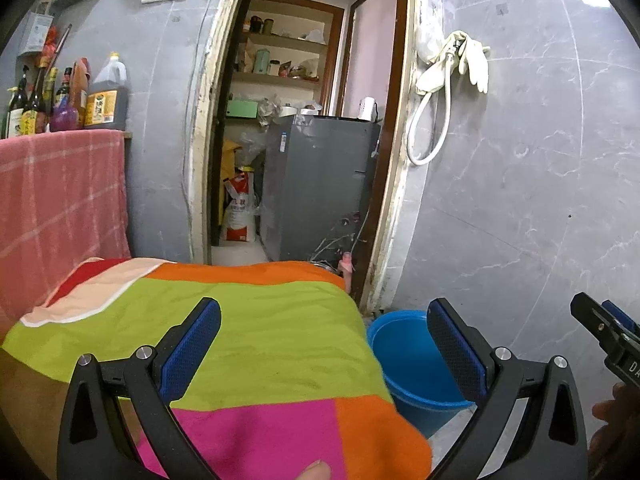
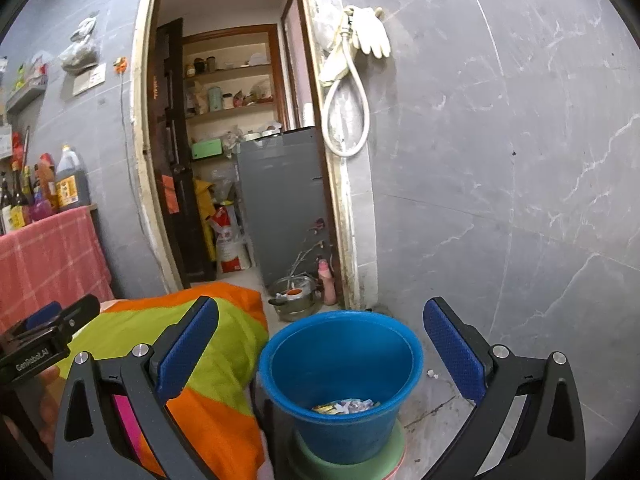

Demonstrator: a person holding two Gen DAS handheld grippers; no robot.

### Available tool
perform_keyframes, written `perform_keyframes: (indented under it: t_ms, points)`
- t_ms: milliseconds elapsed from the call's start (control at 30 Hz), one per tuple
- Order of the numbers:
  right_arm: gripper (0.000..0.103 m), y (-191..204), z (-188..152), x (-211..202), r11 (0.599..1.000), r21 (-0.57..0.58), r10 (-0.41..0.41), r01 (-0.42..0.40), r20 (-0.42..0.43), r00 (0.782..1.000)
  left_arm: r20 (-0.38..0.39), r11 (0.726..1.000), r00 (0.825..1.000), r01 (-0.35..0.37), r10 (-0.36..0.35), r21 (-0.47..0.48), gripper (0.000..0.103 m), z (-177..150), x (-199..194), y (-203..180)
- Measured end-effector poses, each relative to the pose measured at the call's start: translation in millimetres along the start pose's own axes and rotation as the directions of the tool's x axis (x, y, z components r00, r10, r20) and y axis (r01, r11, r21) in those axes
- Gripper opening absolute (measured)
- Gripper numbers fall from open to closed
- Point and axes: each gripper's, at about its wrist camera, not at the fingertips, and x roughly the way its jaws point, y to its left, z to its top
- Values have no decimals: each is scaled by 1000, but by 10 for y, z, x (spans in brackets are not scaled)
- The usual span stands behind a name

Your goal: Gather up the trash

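While both tongs hang spread and empty, the scene reads so:

Left tongs [image 1: 323,346]: jaws wide apart, nothing between the blue pads; they hover over the striped cloth, with the bucket showing past the right pad.

Right tongs [image 2: 321,346]: jaws just as wide, holding nothing; they frame the bucket from above.

Bucket [image 2: 340,380]: blue, upright, its long axis vertical and its mouth facing straight up; it stands on a green round base [image 2: 396,446] on the floor, just beside the right edge of the table.

Trash [image 2: 346,406]: scraps of paper and wrappers lie flat at the bottom of the bucket, well below the rim; their exact kind is too small to tell.

Table [image 1: 256,344]: covered by a cloth of green, orange and pink blocks; its right edge falls away next to the bucket.

Open room: bare grey floor to the right of the bucket, reaching to the tiled wall [image 2: 520,160]; one small white scrap [image 2: 431,374] lies there near the rim.

Behind the bucket: a glass pot [image 2: 294,294] on the floor at the doorway, close to the far rim but apart from it.

Doorway: a grey cabinet [image 2: 280,200] stands inside.

Far left: bottles [image 1: 60,100] above a pink checked cloth [image 1: 60,200].
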Motion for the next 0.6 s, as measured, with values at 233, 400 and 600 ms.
perform_keyframes:
  t_ms: [233, 400, 600]
  points:
    - [103, 182, -73, -172, 1000, -19, 16, -16, 2, 1000, 28, 1000, 999, -20, 19, 4, 101, -73, -263, 155]
    - [103, 313, -151, -326, 999, -41, 22, -22, 6, 1000, 44, 999, 999, -32, 32, 17, 101, -147, -443, 272]
    - [103, 425, -250, -517, 999, -49, 23, -22, 10, 1000, 41, 999, 999, -28, 27, 26, 101, -253, -632, 375]
